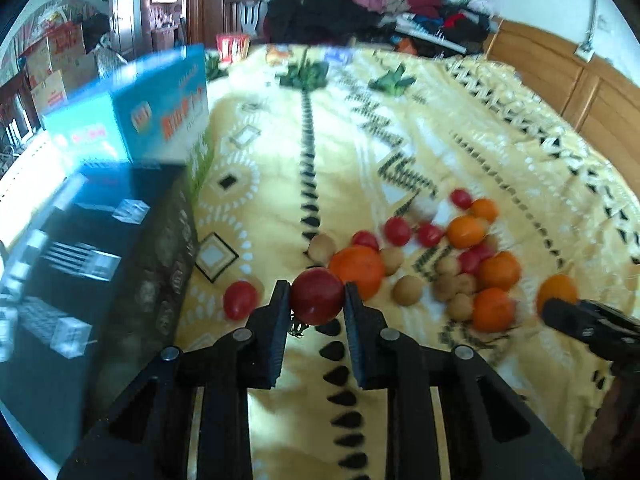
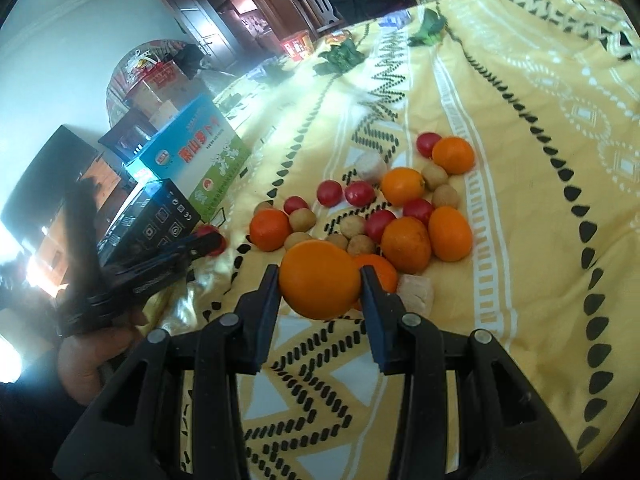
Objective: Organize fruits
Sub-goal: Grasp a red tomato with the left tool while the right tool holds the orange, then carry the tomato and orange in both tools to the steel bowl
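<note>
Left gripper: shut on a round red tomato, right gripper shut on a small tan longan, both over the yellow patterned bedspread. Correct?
Not quite. The right gripper is shut on a round orange citrus fruit, not a longan, as the right wrist view shows. The left gripper does hold the round red tomato over the yellow patterned bedspread.

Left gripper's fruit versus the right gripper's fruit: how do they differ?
The left gripper holds a red cherry tomato; the right gripper holds an orange.

The cherry tomato is dark red and glossy, the orange matte orange.

The orange spreads its gripper's fingers wider than the cherry tomato does.

Both are round, pinched between the fingers above the yellow bedspread.
</note>
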